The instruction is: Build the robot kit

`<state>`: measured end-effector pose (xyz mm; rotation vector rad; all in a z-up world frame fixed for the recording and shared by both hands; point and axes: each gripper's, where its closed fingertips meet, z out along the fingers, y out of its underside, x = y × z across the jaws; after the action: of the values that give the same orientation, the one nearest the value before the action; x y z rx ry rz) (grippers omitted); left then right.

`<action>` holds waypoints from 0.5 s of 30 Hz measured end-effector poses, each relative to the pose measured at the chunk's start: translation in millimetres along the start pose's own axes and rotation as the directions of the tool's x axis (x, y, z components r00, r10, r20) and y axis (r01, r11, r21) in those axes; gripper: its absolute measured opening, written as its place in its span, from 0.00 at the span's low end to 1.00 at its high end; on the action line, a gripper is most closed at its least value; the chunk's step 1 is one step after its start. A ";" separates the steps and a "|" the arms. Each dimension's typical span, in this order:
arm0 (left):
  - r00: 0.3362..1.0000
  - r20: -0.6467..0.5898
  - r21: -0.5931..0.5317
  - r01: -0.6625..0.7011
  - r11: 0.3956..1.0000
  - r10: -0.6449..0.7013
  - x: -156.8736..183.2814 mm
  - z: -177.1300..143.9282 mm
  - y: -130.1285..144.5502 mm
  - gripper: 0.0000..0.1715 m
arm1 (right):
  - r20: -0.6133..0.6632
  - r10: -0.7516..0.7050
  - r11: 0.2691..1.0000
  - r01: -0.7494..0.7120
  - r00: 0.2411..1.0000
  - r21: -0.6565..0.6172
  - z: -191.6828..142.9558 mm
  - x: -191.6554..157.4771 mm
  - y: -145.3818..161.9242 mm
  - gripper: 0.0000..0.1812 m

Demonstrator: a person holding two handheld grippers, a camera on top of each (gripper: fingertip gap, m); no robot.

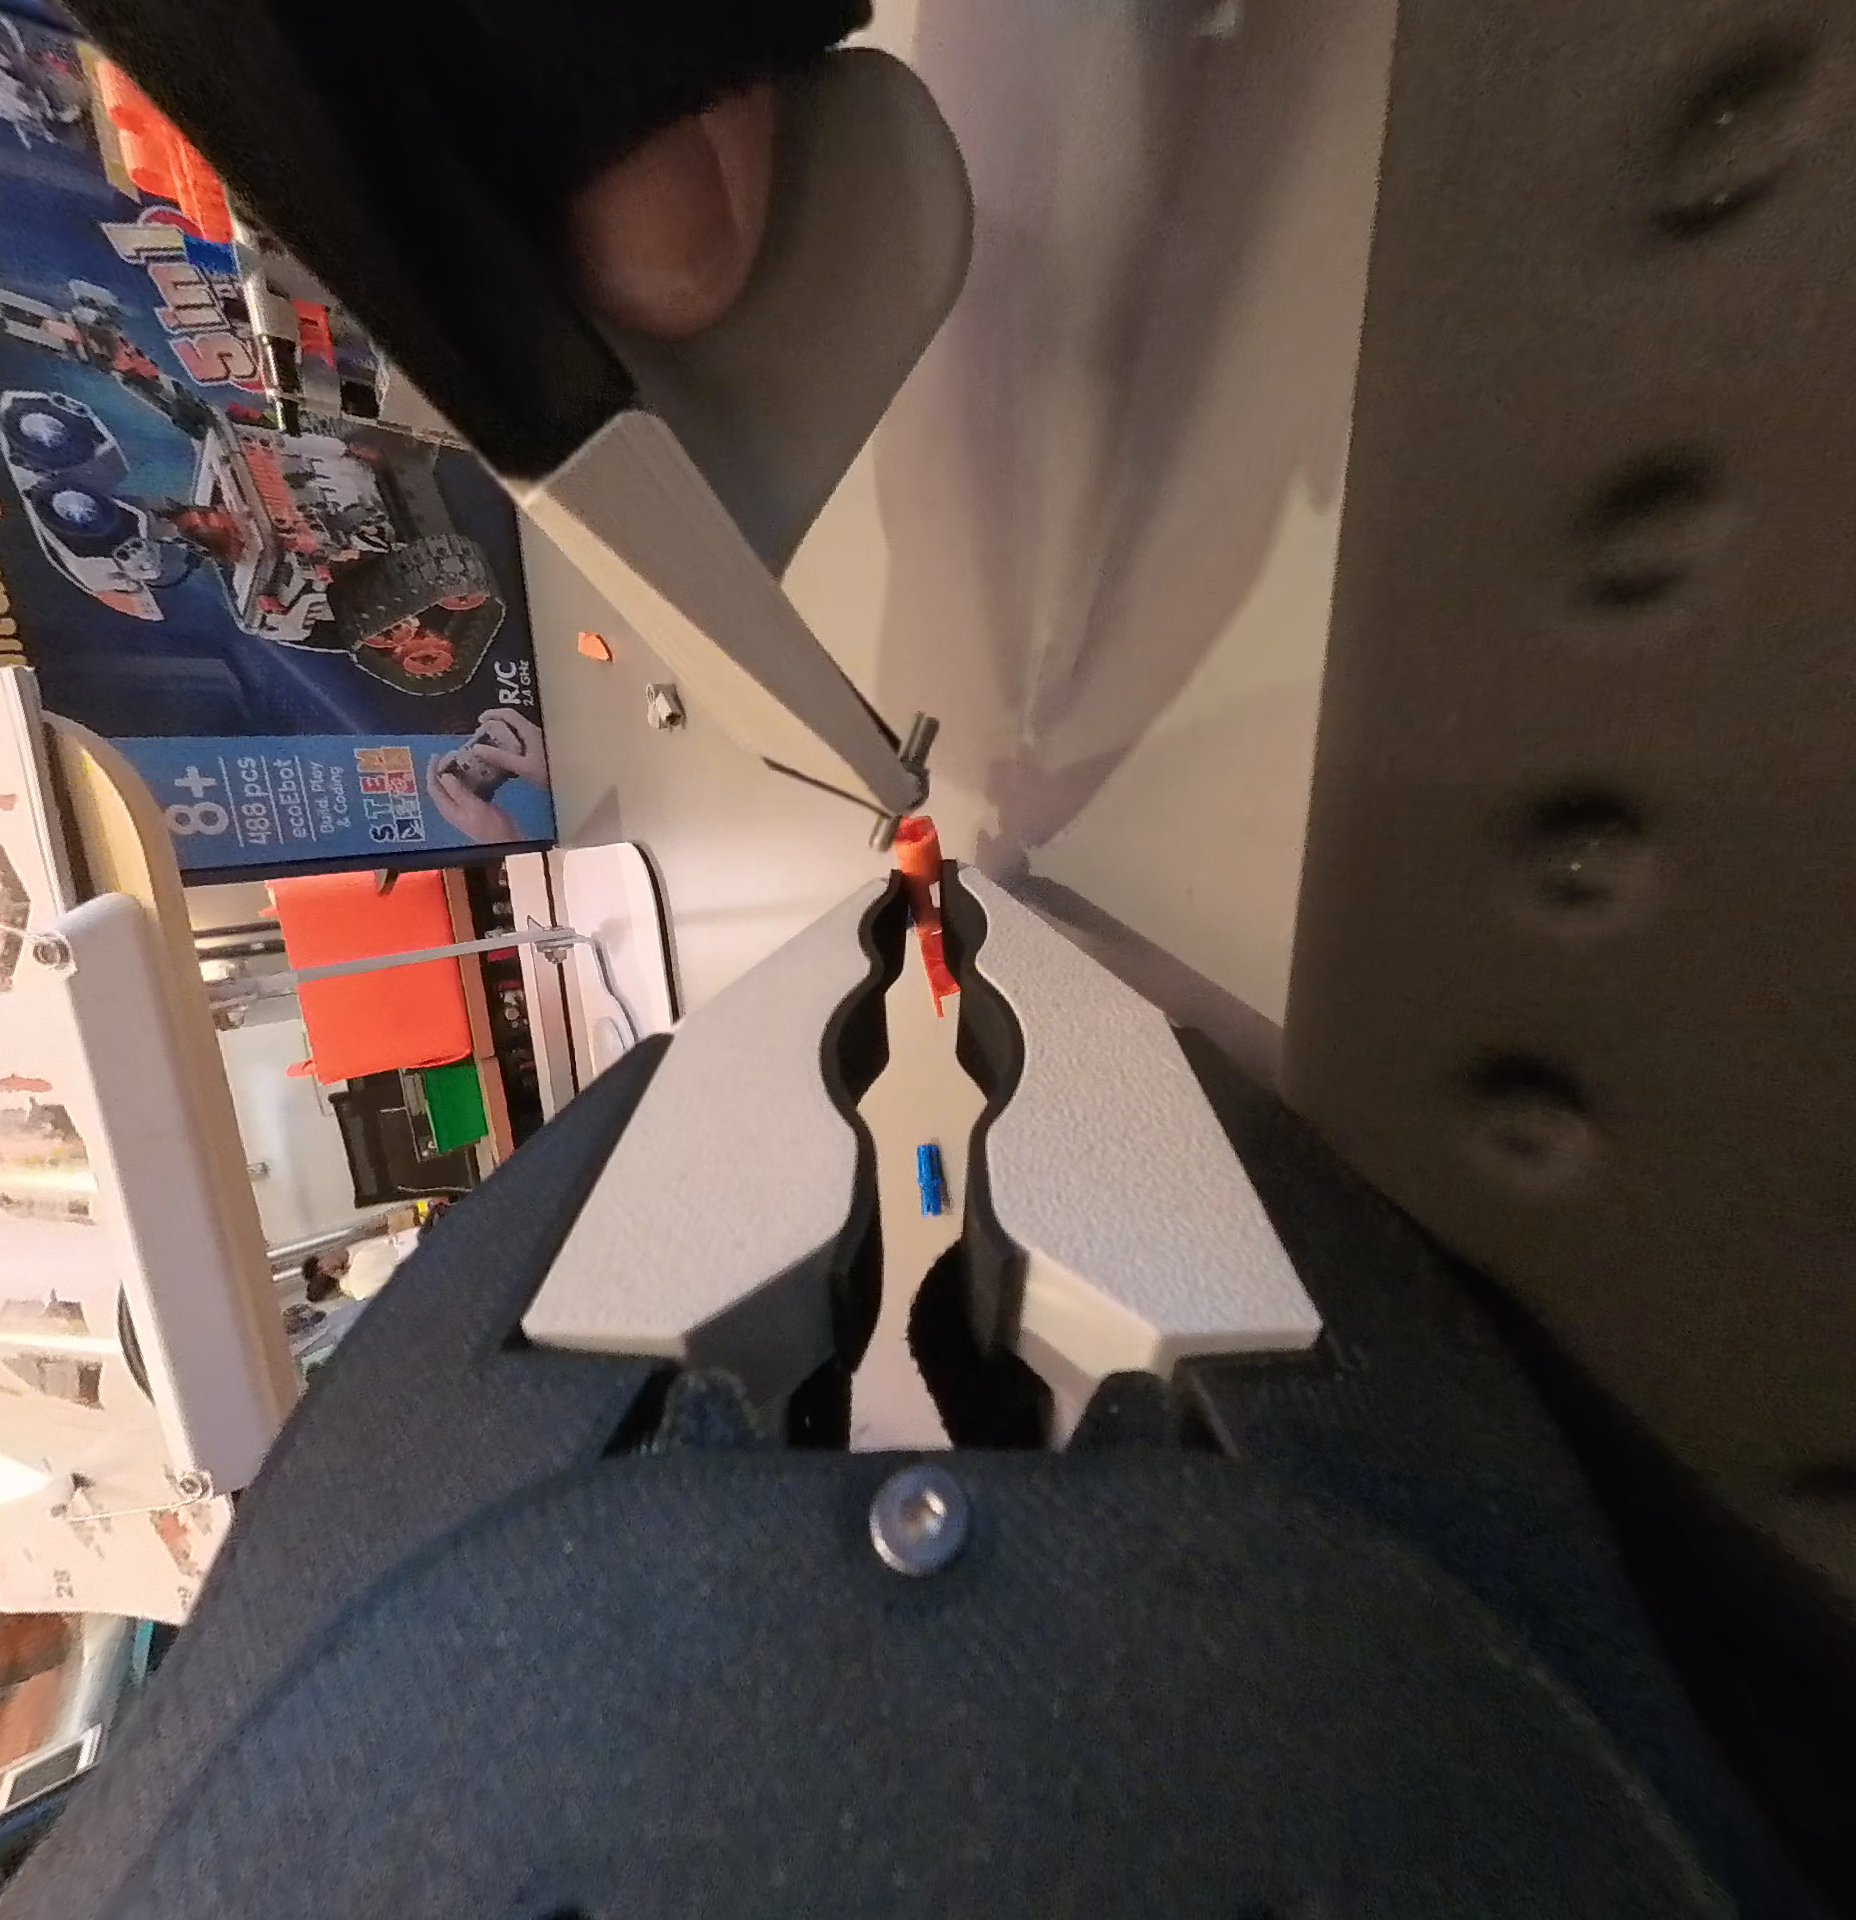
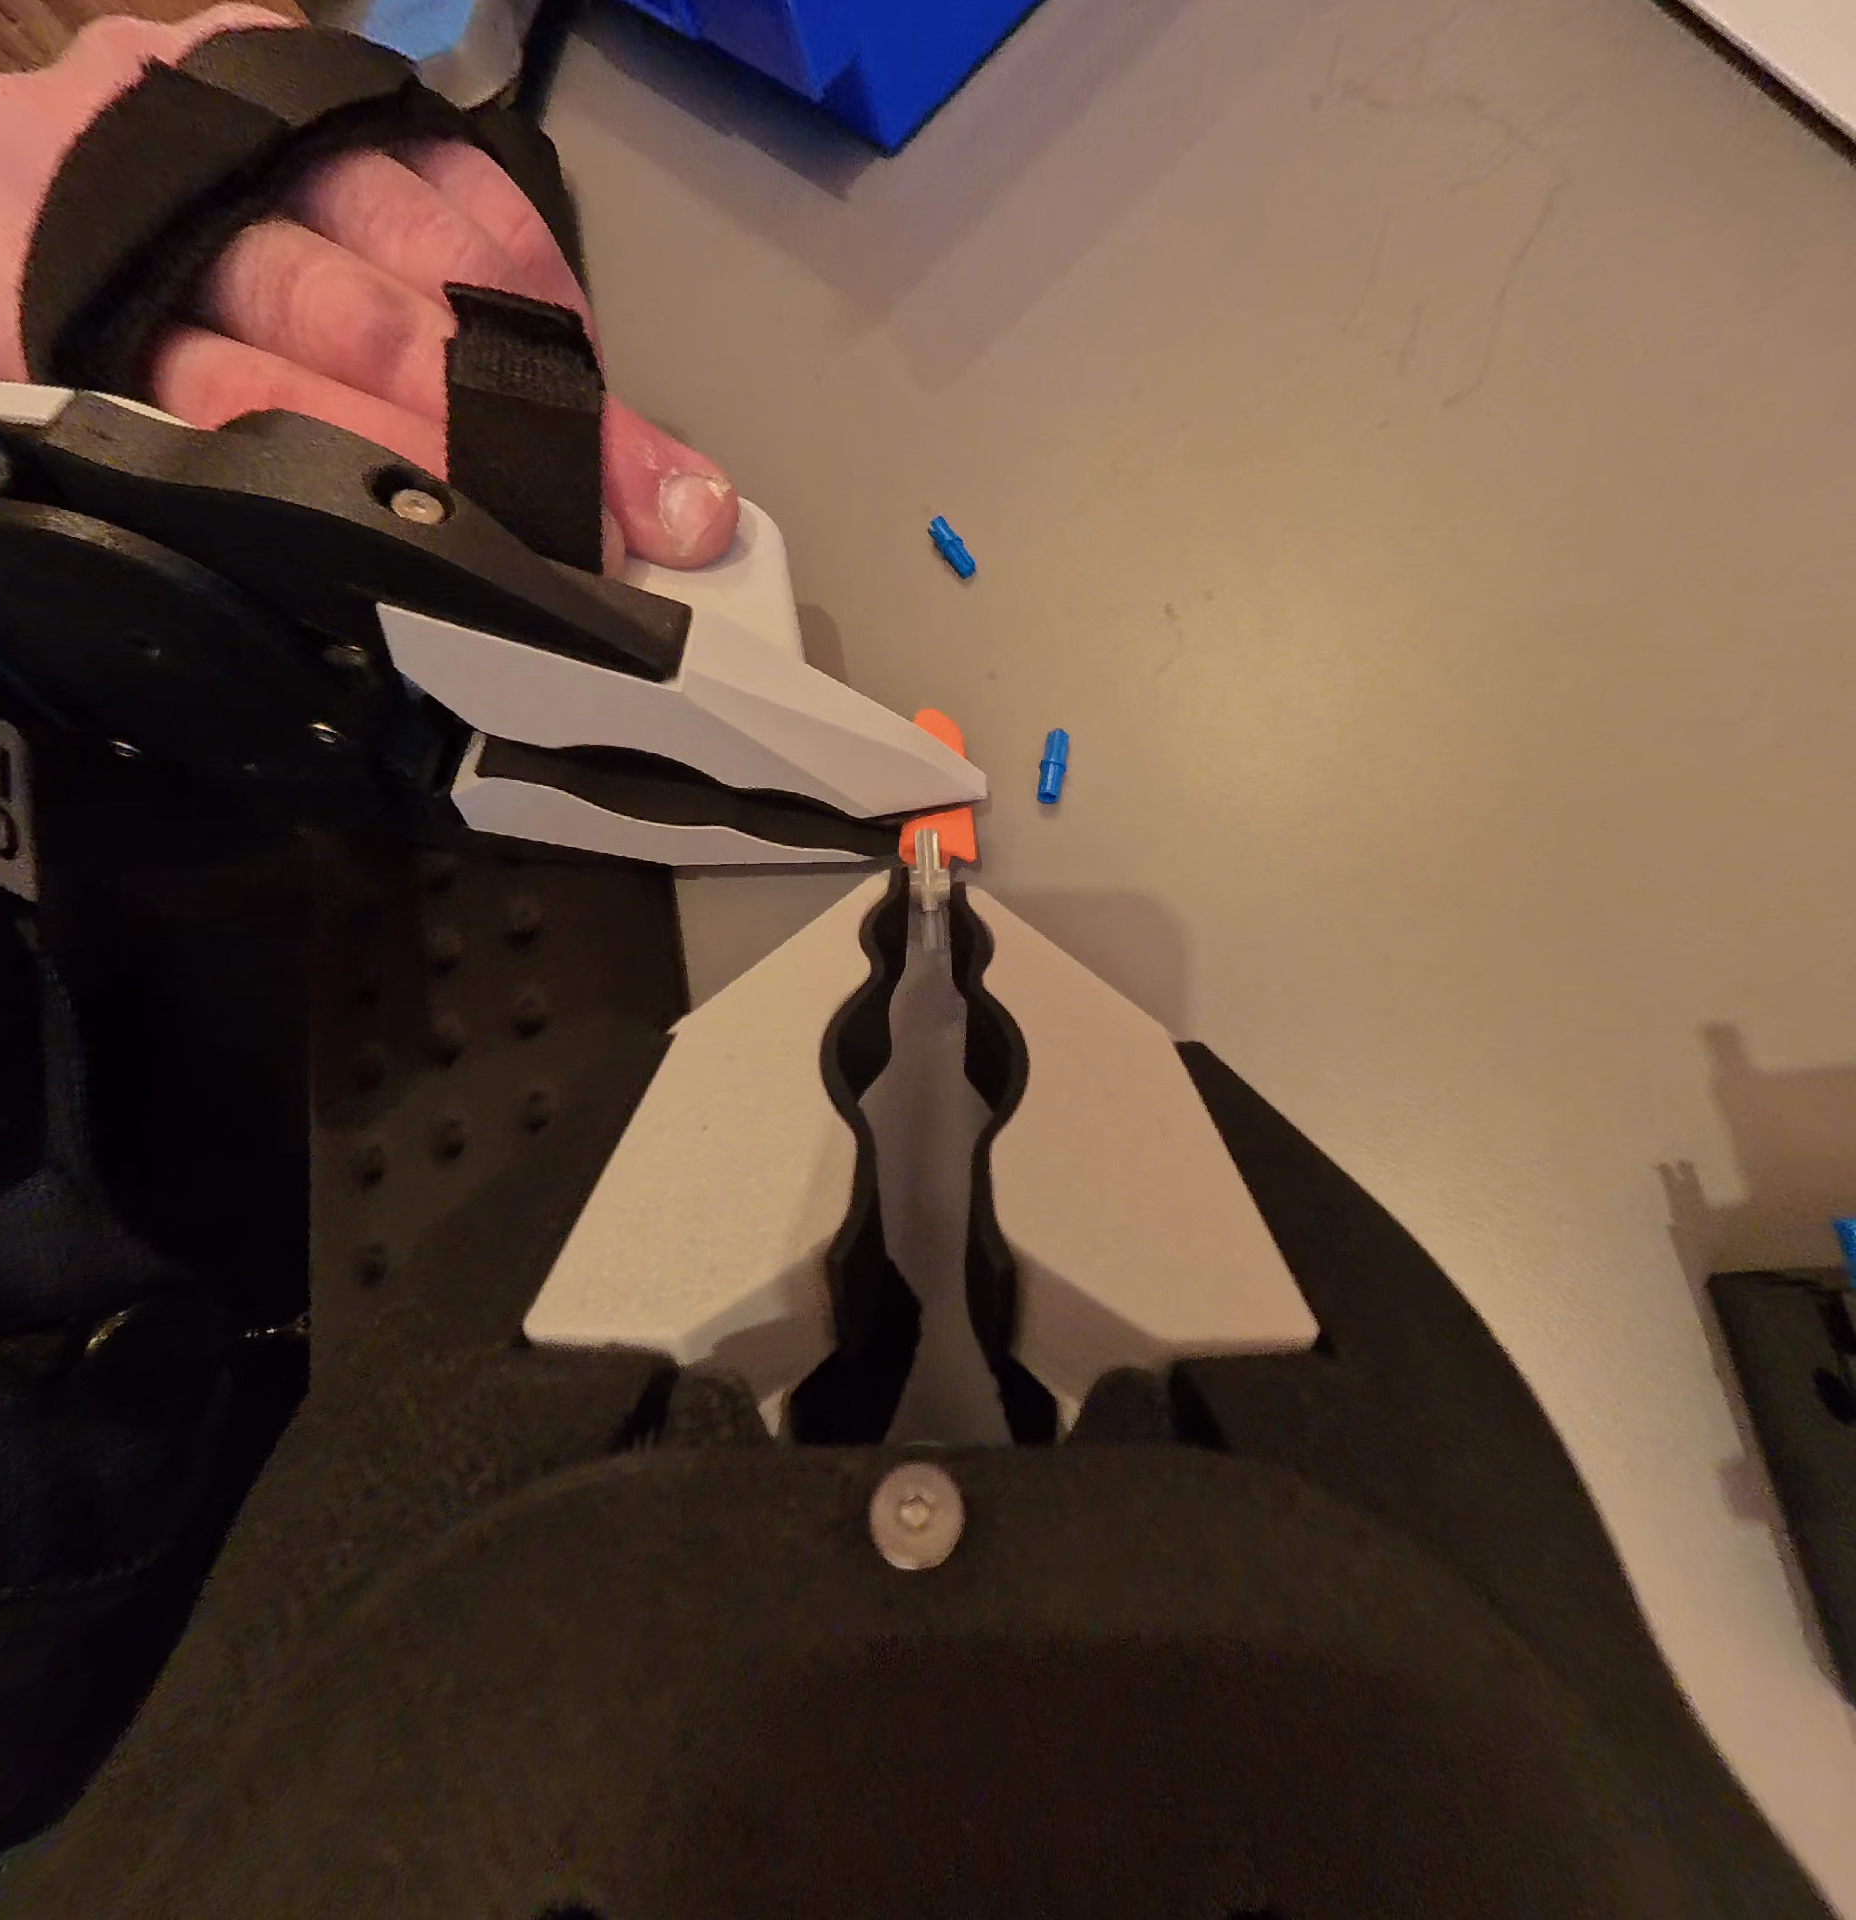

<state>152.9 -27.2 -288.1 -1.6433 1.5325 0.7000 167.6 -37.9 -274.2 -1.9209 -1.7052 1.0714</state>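
My left gripper (image 1: 922, 885) is shut on a small orange toy-building piece (image 1: 919, 844), gripped at the fingertips. My right gripper (image 2: 929, 891) is shut on a short pale grey connector pin (image 2: 930, 864). The pin's end touches the orange piece (image 2: 963, 836). In the left wrist view the right gripper (image 1: 906, 792) comes in from the upper left with the pin (image 1: 920, 736) across its tips. In the right wrist view the left gripper (image 2: 950, 816) comes in from the left, held by a strapped hand (image 2: 363, 301). Both grippers hover just above the grey table (image 2: 1423, 520).
Two blue pins (image 2: 951, 548) (image 2: 1052, 766) lie on the table beyond the tips; one shows between my left fingers (image 1: 932, 1179). A blue bin (image 2: 830, 62), a black perforated board (image 2: 467, 1039), a black tray (image 2: 1817, 1455), a toy kit box (image 1: 280, 540) and a booklet stand (image 1: 82, 1143) surround the spot. Only a small space, under 4 cm, lies between the two pairs of fingers.
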 end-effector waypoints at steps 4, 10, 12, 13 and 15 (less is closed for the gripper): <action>1.000 -0.007 0.000 0.001 1.000 -0.001 0.8 0.8 -0.5 0.02 | -0.014 -0.001 1.000 0.001 1.000 -0.020 -1.0 1.5 2.9 0.03; 1.000 -0.012 -0.013 -0.006 1.000 0.006 1.4 3.0 -0.5 0.02 | -0.019 -0.012 0.998 0.011 1.000 -0.060 1.7 0.6 8.2 0.03; 1.000 -0.008 -0.017 -0.016 1.000 0.016 1.3 3.3 -0.6 0.02 | -0.020 -0.010 0.998 0.009 1.000 -0.062 1.5 0.9 8.2 0.03; 1.000 -0.006 -0.018 -0.023 1.000 0.023 1.3 3.5 -0.8 0.02 | -0.020 -0.008 0.998 0.006 1.000 -0.064 1.4 1.1 8.4 0.03; 0.999 -0.012 -0.025 -0.036 0.999 0.035 2.7 4.6 -0.8 0.02 | -0.024 -0.009 0.996 0.007 1.000 -0.085 2.2 1.6 9.9 0.02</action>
<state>154.5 -25.0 -292.7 -1.6450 1.5705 0.7324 172.8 -38.9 -283.0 -1.9687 -1.7696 0.9836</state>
